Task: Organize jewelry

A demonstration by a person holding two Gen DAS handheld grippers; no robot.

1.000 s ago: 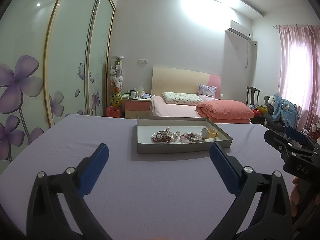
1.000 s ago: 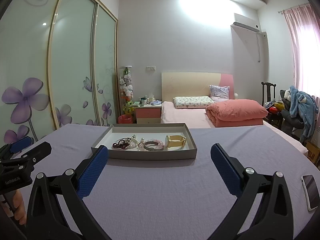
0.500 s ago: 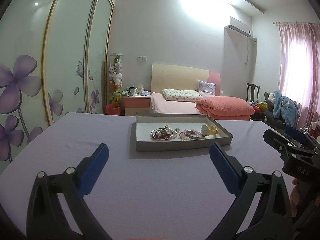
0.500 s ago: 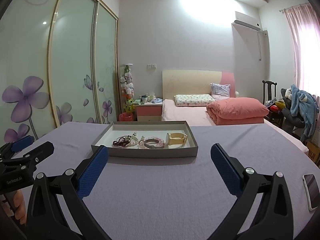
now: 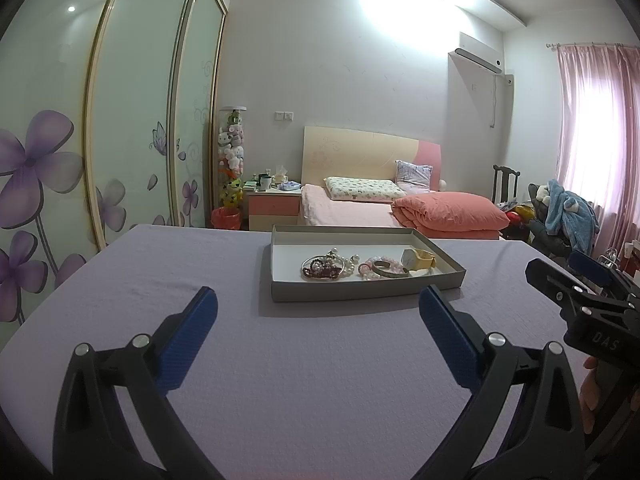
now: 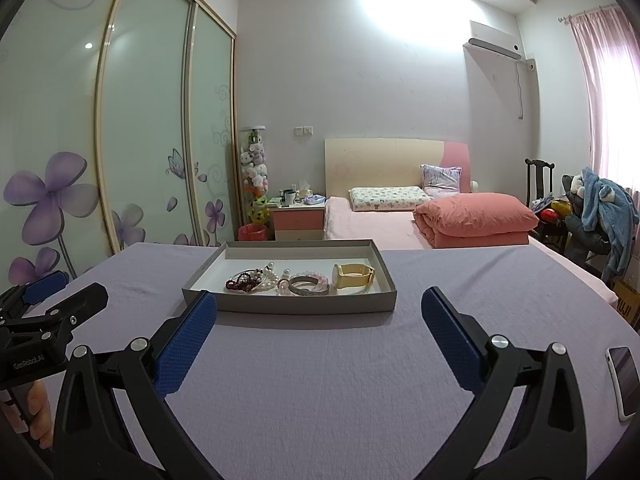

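Left gripper (image 5: 318, 314): jaws spread wide, holding nothing, above the desk (image 5: 320, 380).
Right gripper (image 6: 319, 314): jaws wide apart, empty.
Tray (image 6: 304, 306): on the desk ahead of both grippers.
Jewelry: pearl strand (image 6: 250, 279), bangle (image 6: 309, 285), yellow watch (image 6: 354, 276) inside the tray.
Phone (image 6: 624, 380): desk's right edge.

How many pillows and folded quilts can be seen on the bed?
3: a flat patterned white pillow at the head, a lilac pillow upright against the headboard, and a folded salmon-pink quilt on the right. Others may be hidden behind.
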